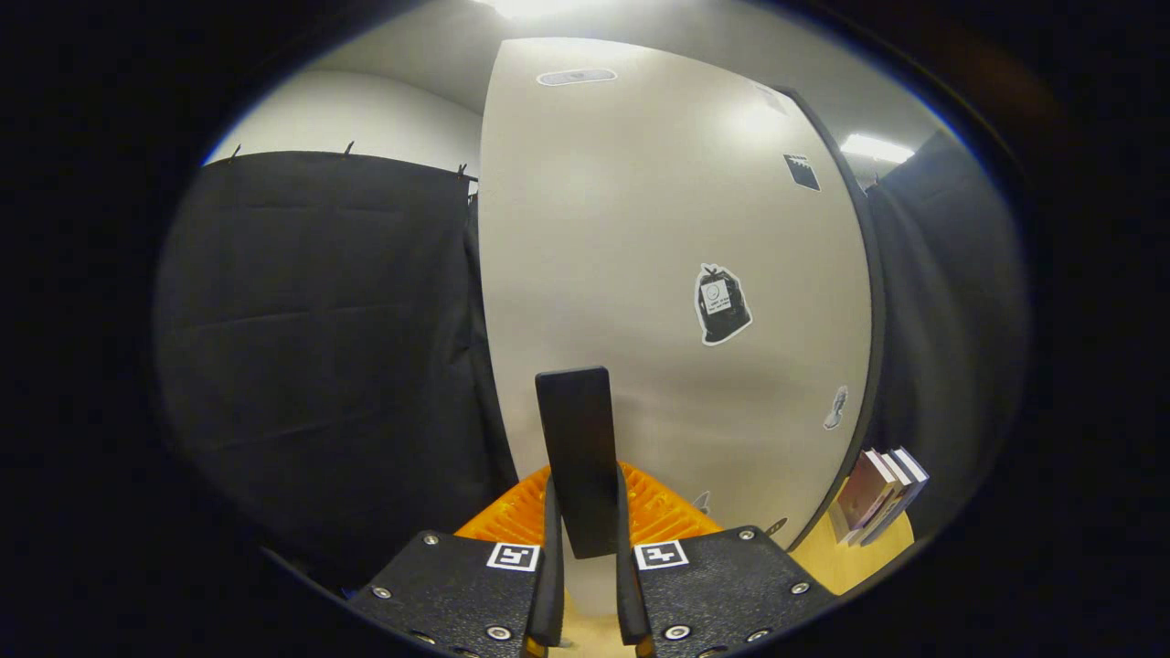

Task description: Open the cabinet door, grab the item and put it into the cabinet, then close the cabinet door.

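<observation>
A white cabinet door (pixel 658 238) with a few stickers stands right in front of me. A black upright bar (pixel 574 439) rises between my fingers, close against the door near its left edge; it looks like the door's handle. My gripper (pixel 585 557) is shut on this bar, one finger pressing each side of its lower end. The door's dark right edge (pixel 868 302) curves down towards a wooden surface. I cannot tell how far the door stands open.
Several books (pixel 879 493) lean together on a light wooden surface (pixel 850 557) just past the door's lower right edge. Black cloth (pixel 320 347) hangs to the left of the door and more of it to the right.
</observation>
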### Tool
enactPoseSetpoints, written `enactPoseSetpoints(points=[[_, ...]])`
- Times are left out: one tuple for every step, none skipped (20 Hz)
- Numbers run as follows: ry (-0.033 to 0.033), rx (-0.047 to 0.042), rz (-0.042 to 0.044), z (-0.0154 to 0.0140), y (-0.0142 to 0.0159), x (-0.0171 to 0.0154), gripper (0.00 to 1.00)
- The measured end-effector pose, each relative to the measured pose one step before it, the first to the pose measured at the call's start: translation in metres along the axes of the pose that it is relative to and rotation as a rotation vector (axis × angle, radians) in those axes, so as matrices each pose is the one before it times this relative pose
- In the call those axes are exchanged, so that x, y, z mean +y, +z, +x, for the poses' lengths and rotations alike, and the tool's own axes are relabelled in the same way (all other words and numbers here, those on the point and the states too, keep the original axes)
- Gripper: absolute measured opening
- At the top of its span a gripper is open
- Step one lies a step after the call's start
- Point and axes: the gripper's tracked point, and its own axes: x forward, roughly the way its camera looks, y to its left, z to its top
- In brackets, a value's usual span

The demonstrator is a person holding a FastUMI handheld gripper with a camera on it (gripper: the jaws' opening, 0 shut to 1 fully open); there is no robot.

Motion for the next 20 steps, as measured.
enactPoseSetpoints(points=[[0.00094,0.00252,0.00443,-0.00813,-0.00027,-0.00277,0.24],[-0.00015,0.00104,0.00519,-0.00660,-0.00041,-0.00280,0.24],[-0.00145,0.00199,0.00409,-0.00717,-0.00263,-0.00356,0.24],[-0.00427,0.00206,0.00330,-0.00813,-0.00114,-0.00378,0.24],[-0.00722,0.00050,0.00097,-0.00829,-0.00069,-0.00438,0.24],[-0.00734,-0.00164,0.00056,-0.00714,0.00011,-0.00427,0.24],[-0.00714,0.00001,-0.00032,-0.00621,-0.00126,-0.00363,0.23],[-0.00937,-0.00428,0.00246,-0.00730,0.00013,-0.00465,0.23],[-0.00942,0.00008,0.00098,-0.00776,-0.00140,-0.00449,0.24],[-0.01091,-0.00152,0.00429,-0.00658,0.00014,-0.00485,0.23],[-0.01317,0.00026,0.00555,-0.00566,-0.00036,-0.00479,0.23],[-0.01512,0.00195,0.00281,-0.00590,0.00005,-0.00534,0.23],[-0.01547,-0.00083,0.00347,-0.00708,-0.00008,-0.00617,0.23],[-0.01300,0.00088,0.00204,-0.00543,0.00017,-0.00486,0.22],[-0.01352,-0.00248,0.00609,-0.00460,0.00027,-0.00481,0.21],[-0.01108,-0.00229,0.00110,-0.00377,0.00004,-0.00361,0.21],[-0.01390,-0.00451,0.00291,-0.00439,0.00058,-0.00533,0.19],[-0.01410,-0.00411,-0.00387,-0.00299,0.00035,-0.00499,0.19],[-0.01683,-0.00389,-0.00165,-0.00294,0.00004,-0.00582,0.17],[-0.01930,-0.00476,-0.00051,-0.00149,0.00164,-0.00617,0.17]])
